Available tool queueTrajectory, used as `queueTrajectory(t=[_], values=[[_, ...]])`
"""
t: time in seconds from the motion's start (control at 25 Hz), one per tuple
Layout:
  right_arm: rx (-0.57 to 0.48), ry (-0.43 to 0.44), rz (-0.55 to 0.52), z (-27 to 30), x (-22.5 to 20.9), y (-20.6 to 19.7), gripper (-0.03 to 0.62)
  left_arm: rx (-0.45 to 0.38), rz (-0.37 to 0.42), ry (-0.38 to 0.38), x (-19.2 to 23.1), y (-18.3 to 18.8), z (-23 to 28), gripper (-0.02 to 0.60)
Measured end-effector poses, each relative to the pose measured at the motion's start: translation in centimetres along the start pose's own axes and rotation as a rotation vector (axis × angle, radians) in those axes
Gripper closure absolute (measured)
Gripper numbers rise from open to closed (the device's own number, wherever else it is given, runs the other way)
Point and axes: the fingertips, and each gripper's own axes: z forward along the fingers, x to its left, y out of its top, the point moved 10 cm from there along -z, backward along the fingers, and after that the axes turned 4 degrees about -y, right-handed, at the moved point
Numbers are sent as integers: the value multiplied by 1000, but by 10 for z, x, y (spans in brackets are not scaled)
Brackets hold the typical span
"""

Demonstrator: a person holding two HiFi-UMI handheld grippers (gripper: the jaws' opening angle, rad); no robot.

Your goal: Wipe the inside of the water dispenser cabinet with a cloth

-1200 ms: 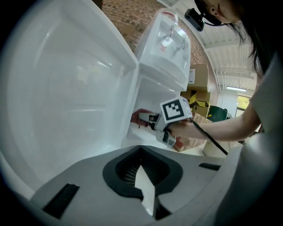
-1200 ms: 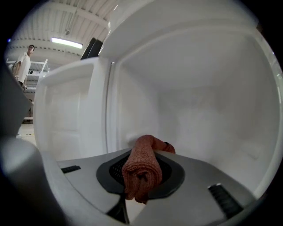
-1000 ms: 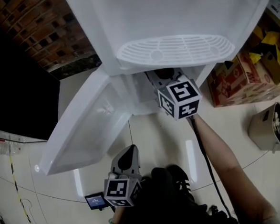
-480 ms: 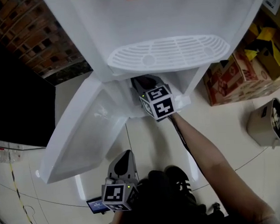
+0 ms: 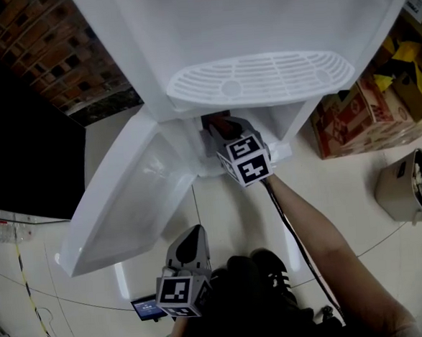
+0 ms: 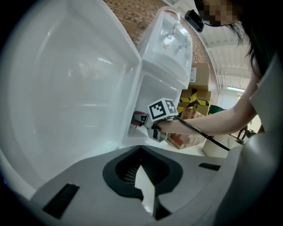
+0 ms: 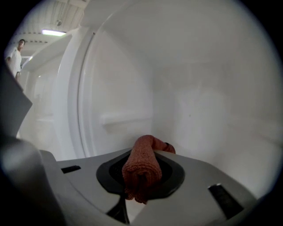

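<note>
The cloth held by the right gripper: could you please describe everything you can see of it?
The cloth is reddish-brown with a fine knitted or terry-like texture, and it looks soft. It is rolled into a thick bunch and clamped between the tongs of the right gripper. One end droops toward the camera and the other curls forward past the tongs. It sits inside the white cabinet, near the back wall; whether it touches that wall cannot be told. Only the tongs visibly touch it.

Brick wall [image 5: 36, 39], glossy pale tiled floor [image 5: 342, 184]
</note>
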Motion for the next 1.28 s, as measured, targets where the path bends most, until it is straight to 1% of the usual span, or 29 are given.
queueTrajectory(t=[0.12, 0.2, 0.28, 0.36, 0.48, 0.64, 0.72, 0.92, 1.04, 1.12, 1.16, 1.2, 1.28], values=[[-212, -80, -60, -22, -10, 54, 520, 0, -5, 8, 2, -1, 1, 586], [-332, -127, -79, -35, -19, 84, 520, 1, -10, 12, 3, -1, 1, 586], [-409, -151, -58, -42, -30, 103, 519, 5, -12, 10, 3, -3, 2, 586], [-438, -157, -34, -43, -36, 112, 519, 9, -15, 9, 1, -2, 2, 586], [-392, -164, -54, -33, -39, 102, 519, 3, -34, 14, -3, 2, 3, 586], [-285, -151, -47, -13, -39, 74, 520, 12, -10, 6, 2, -4, 3, 586], [-216, -143, -41, -5, -36, 56, 520, 12, -12, 9, 2, -4, 2, 586], [-15, -125, 27, 5, -29, 4, 520, 10, -4, 5, 0, -2, 3, 586], [68, -117, 38, 7, -26, -22, 520, 11, -11, 6, -2, 0, 3, 586], [93, -118, 29, 6, -28, -30, 520, 12, -12, 8, -2, -1, 2, 586], [89, -124, 22, 4, -29, -29, 520, 12, -14, 11, -2, 0, 2, 586], [70, -136, 18, 1, -32, -25, 520, 13, -10, 11, -1, -1, 1, 586], [-9, -185, 26, -7, -42, -9, 520, 15, 1, 11, 1, -3, 1, 586]])
